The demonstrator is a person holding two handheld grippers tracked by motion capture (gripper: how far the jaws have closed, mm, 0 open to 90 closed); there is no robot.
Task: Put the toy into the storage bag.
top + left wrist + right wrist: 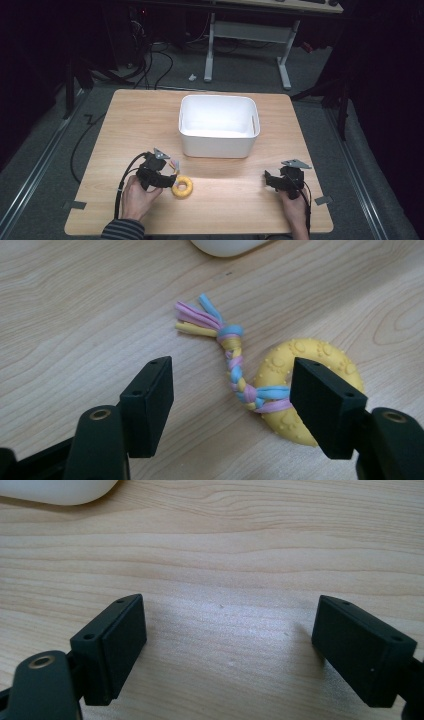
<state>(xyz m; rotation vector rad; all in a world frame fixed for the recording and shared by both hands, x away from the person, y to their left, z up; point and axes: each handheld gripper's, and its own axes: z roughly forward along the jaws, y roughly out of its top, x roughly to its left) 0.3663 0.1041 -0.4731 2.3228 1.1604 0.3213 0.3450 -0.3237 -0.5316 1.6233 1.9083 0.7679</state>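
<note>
Hovering with jaws spread, the left gripper (232,405) straddles the yellow ring toy's (305,390) braided rope (234,372), apparently lining up a pinch.

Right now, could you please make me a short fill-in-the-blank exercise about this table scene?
1. The ring toy is coloured ____.
2. A braided rope is tied to the ____.
3. The white bin stands on the wooden ____.
4. The jaws of the left gripper are ____, with the rope lying between them.

Missing words: yellow; ring toy; table; open
</note>
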